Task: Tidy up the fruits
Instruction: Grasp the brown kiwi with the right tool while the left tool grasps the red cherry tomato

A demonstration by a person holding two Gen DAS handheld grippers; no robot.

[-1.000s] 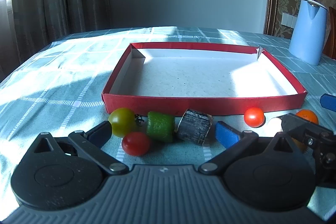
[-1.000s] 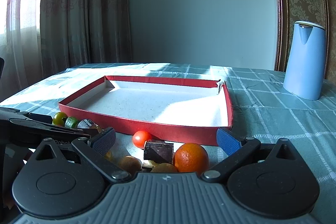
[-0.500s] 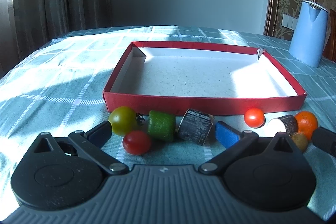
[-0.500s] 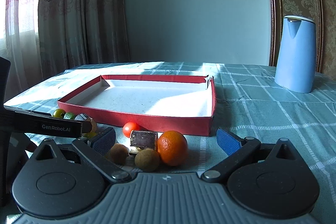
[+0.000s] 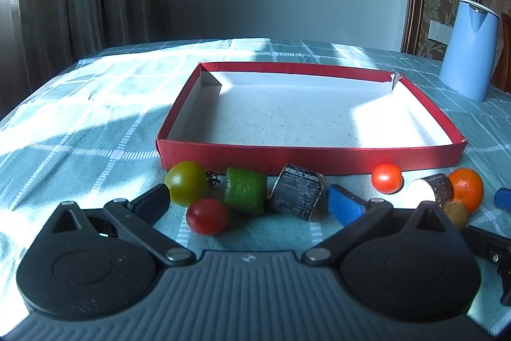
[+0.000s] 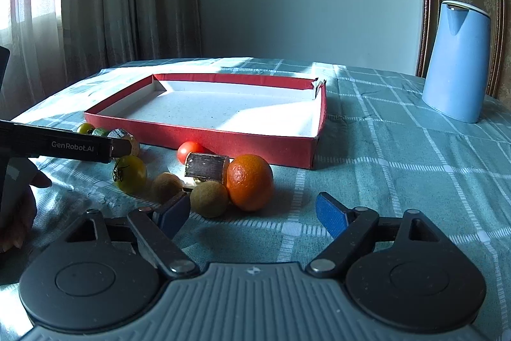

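An empty red tray [image 5: 306,156] [image 6: 204,135] lies on the checked tablecloth. In front of it in the left wrist view lie a yellow-green tomato [image 5: 186,182], a red tomato [image 5: 207,215], a green chunk [image 5: 245,190], a dark cut piece [image 5: 297,195], a small red tomato [image 5: 386,177], another dark piece [image 5: 439,188] and an orange [image 5: 467,188]. My left gripper [image 5: 247,203] is open, low over the red tomato. My right gripper [image 6: 252,213] is open, just short of the orange [image 6: 250,181], two brown round fruits [image 6: 209,198] and a dark piece [image 6: 206,170].
A blue kettle [image 5: 468,50] [image 6: 456,61] stands at the back right. A green tomato [image 6: 129,173] lies left of the brown fruits. The left gripper's body [image 6: 64,144] crosses the left of the right wrist view. Curtains hang behind the table.
The right gripper has pulled back and swung right, so its view now shows the orange and brown fruits farther ahead. The left gripper has barely moved.
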